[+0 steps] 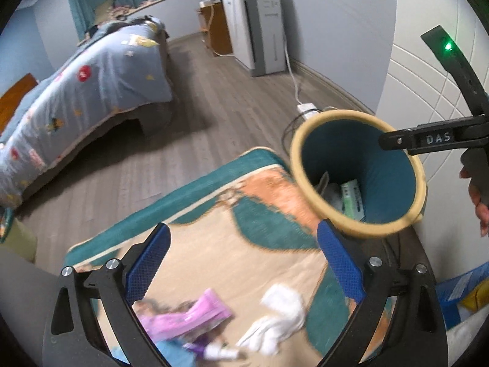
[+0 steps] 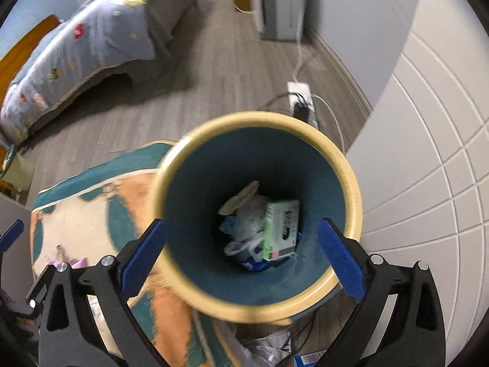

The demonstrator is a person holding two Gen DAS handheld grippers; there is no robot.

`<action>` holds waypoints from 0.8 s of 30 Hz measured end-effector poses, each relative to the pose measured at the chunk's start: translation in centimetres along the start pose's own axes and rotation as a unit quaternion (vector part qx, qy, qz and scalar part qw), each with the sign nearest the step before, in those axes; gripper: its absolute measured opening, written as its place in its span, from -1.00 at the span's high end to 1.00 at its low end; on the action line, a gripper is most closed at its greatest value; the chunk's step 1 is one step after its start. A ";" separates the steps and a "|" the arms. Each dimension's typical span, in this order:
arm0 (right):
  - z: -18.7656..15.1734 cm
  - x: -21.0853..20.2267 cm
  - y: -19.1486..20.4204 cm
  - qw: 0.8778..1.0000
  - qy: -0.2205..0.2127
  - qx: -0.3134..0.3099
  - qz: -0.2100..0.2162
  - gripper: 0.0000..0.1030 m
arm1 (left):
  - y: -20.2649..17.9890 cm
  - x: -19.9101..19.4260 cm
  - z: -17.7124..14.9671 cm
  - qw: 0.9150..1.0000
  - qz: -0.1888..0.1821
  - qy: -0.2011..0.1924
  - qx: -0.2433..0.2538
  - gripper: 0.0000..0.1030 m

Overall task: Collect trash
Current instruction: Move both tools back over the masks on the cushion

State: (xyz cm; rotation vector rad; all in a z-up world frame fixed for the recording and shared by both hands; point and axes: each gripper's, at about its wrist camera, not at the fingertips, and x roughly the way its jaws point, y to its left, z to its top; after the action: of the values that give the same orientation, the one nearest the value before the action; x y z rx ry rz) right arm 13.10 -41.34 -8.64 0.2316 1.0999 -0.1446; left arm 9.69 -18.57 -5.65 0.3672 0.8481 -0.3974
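The wood floor [image 1: 189,140] fills the middle of both views, bare from the bed to the far wall. The bed [image 1: 85,85] under a pale blue quilt takes the upper left of both frames, its near corner jutting into the floor. A white cabinet [image 1: 259,27] stands against the far wall at upper centre, and a white panelled wall [image 2: 428,153] curves down the right edge. A teal, orange and cream rug [image 1: 238,214] spreads over the lower centre of the left wrist view, its teal border ending on bare floor toward the bed. A power strip [image 2: 301,94] with cables lies on the floor just beyond the bin.

The trash bin [image 2: 256,214], teal inside with a cream rim, stands at the rug's right edge near the panelled wall; a green box [image 2: 281,229] and crumpled wrappers lie at its bottom. On the rug in the lower part of the left view lie a pink wrapper [image 1: 198,315] and a crumpled white tissue [image 1: 275,321], both blurred.

The right gripper [image 2: 244,260] points steeply down over the bin mouth, fingers spread wide, nothing between them. The left gripper [image 1: 244,263] tilts down over the rug, likewise spread and empty.
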 end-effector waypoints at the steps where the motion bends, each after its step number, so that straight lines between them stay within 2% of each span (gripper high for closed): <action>1: -0.1 -0.5 0.5 1.000 0.001 -0.003 0.000 -0.89 | 0.6 -0.9 -0.3 1.000 0.004 -0.003 -0.001 -0.86; 8: -2.0 -4.8 5.5 0.998 -0.029 -0.061 -0.018 -0.89 | 5.8 -7.3 -2.8 0.998 0.024 -0.028 -0.054 -0.88; 11: -2.9 -6.4 7.4 0.996 -0.045 -0.067 -0.024 -0.89 | 7.9 -9.9 -4.3 0.995 0.034 -0.038 -0.084 -0.89; 15: -4.4 -8.5 10.0 0.996 -0.074 -0.055 0.004 -0.89 | 10.2 -12.8 -7.0 0.992 0.049 -0.051 -0.108 -0.90; 17: -5.3 -8.7 12.0 0.995 -0.073 -0.068 0.014 -0.89 | 11.3 -13.3 -8.5 0.989 0.052 -0.050 -0.126 -0.90; 20: -6.5 -8.3 14.3 0.993 -0.063 -0.095 0.006 -0.89 | 12.5 -13.2 -10.2 0.987 0.057 -0.043 -0.140 -0.90; 24: -8.2 -7.2 16.9 0.992 -0.049 -0.113 0.021 -0.89 | 14.8 -11.8 -12.9 0.983 0.053 -0.020 -0.177 -0.90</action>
State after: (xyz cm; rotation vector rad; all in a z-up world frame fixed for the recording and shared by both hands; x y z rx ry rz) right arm 6.68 -22.86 -3.87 0.0446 1.0039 0.0074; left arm 1.33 2.44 -2.03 0.0741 0.8383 -0.1498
